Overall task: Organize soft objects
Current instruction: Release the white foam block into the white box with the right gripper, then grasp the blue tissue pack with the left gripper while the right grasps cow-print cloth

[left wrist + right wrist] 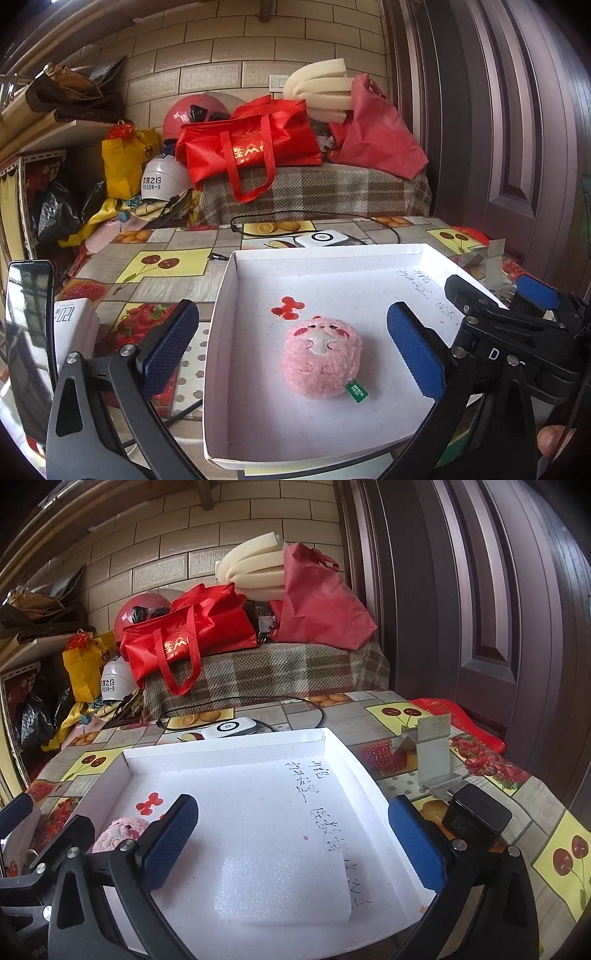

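Left wrist view: the left gripper (295,349) has its fingers spread wide, and the pink plush toy (322,357) sits loose between them on the floor of the white box (218,332), touching neither pad. Right wrist view: the right gripper (293,840) is wide too, gripping nothing, with a white foam block (284,890) lying in the same box on the fruit-print desk (517,812).

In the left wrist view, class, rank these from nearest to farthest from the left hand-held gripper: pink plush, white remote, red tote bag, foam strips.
From the left hand-held gripper:
1. Pink plush, between the open fingers, in the white box.
2. White remote, on the table just beyond the box.
3. Red tote bag, on the plaid-covered surface behind.
4. Foam strips, highest, against the wall.
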